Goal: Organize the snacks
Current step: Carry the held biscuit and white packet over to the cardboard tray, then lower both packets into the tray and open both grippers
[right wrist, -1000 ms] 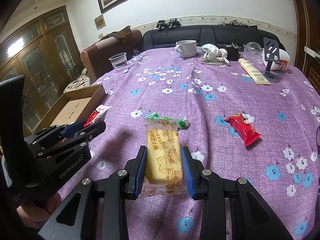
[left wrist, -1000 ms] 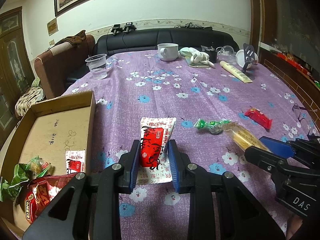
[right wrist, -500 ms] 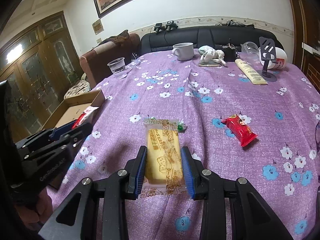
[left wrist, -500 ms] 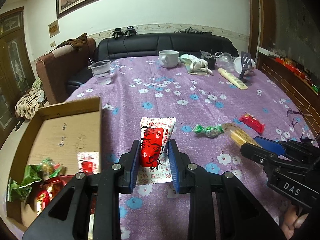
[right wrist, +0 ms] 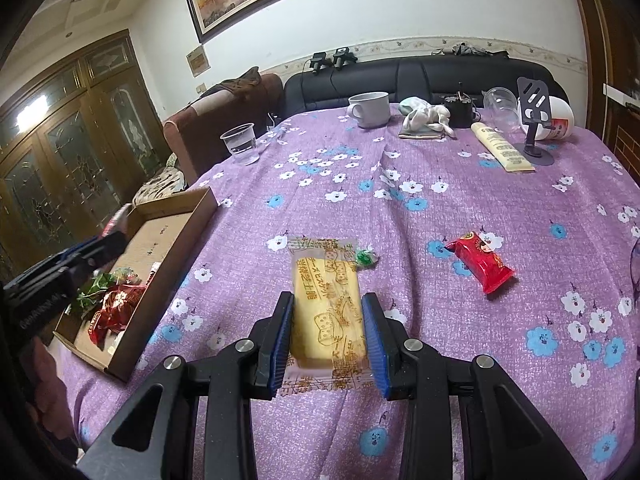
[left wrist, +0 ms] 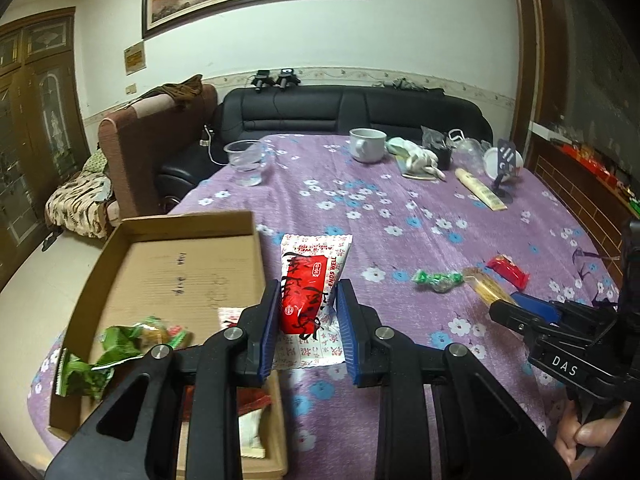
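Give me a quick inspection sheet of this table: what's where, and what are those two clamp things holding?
Surface: purple floral tablecloth.
Job's things: cardboard box at left holds several wrapped snacks; red snack and green candy loose on the cloth.
Clutter: mug, plastic cup, phone stand, tube, rag.
Grippers: left hand-held gripper shut on red-and-white packet; right hand-held gripper shut on yellow biscuit pack.
Cables: one on the sofa.
Surroundings: framed painting, wooden cabinet, armchair.
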The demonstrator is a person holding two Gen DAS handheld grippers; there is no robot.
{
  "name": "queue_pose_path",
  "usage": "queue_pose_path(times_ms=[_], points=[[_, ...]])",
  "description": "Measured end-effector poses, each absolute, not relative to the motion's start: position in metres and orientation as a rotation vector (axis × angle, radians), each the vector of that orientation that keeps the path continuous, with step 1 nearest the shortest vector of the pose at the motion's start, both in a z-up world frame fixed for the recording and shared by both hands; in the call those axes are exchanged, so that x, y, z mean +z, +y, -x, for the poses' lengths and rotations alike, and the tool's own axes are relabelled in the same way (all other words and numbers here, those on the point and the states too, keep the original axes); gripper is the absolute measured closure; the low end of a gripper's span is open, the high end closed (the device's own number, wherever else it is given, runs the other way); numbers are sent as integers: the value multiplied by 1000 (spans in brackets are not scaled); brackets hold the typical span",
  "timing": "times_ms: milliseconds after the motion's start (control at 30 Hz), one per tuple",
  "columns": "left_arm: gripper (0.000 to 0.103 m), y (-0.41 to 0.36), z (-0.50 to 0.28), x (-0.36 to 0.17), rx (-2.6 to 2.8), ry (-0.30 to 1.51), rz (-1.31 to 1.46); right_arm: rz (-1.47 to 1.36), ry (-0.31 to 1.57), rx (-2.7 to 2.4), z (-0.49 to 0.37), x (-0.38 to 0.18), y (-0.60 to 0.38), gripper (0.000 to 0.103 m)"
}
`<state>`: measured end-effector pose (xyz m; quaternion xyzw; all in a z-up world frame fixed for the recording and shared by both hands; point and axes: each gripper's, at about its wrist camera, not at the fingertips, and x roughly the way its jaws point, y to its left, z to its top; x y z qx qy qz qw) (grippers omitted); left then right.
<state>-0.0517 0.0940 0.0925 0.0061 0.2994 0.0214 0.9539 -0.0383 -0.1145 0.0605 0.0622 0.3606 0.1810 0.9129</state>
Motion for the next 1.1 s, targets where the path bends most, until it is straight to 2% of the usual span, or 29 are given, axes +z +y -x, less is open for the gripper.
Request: queue_pose_path(times_ms=[467, 1100], points=[[78, 125, 59, 95, 77, 591, 37, -117, 748, 366, 42, 68, -99, 68], [78, 221, 57, 51, 201, 681, 192, -73, 785, 619, 50, 95, 42, 69]])
